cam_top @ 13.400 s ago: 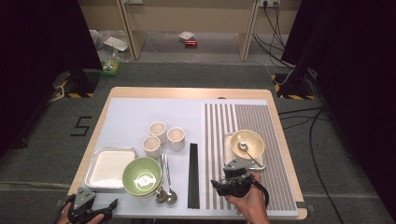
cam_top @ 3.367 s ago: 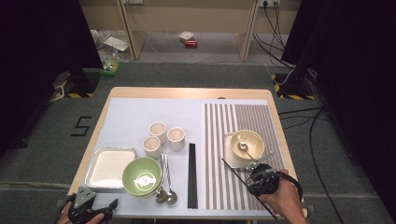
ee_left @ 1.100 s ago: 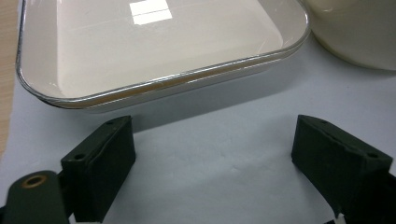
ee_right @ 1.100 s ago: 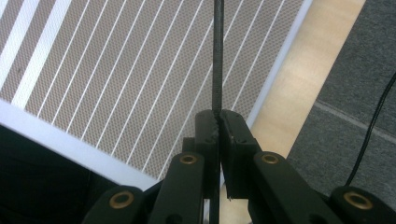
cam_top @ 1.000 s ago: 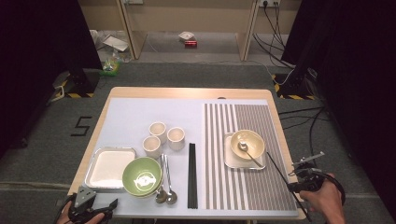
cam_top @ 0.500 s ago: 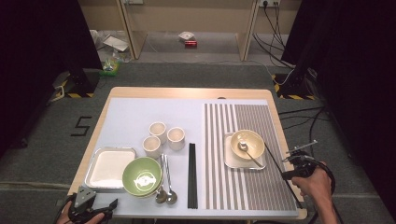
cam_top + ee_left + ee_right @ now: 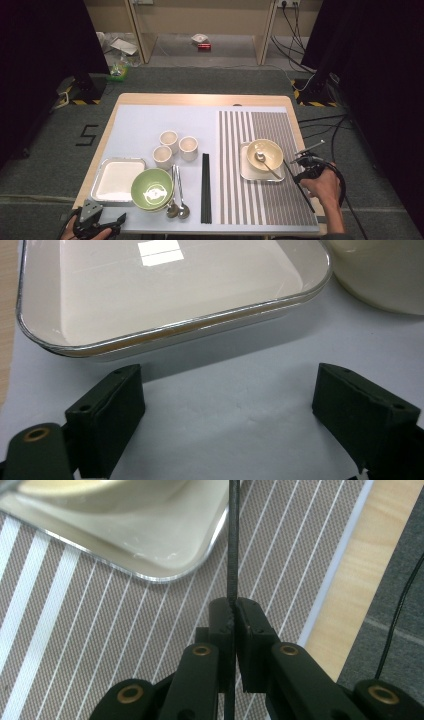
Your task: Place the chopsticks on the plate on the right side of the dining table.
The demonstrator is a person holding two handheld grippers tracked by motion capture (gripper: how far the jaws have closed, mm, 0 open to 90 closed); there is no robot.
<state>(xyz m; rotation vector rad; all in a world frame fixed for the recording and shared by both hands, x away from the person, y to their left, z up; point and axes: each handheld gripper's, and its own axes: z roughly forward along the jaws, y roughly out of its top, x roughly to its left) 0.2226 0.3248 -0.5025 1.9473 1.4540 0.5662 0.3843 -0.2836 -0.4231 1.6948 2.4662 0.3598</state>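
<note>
We see the right claw (image 7: 233, 611) clamped on a black chopstick (image 7: 233, 540) at lower centre of frame — the stick runs straight up past the metal tray (image 7: 165, 545); left claw (image 7: 230, 405) wide, empty.

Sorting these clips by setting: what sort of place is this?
Probably a lab or studio set up for recording, not a home: black curtains at the sides, cables on the floor, and dishes laid out on one table.

"5" marking (image 7: 88, 135) on floor
</note>
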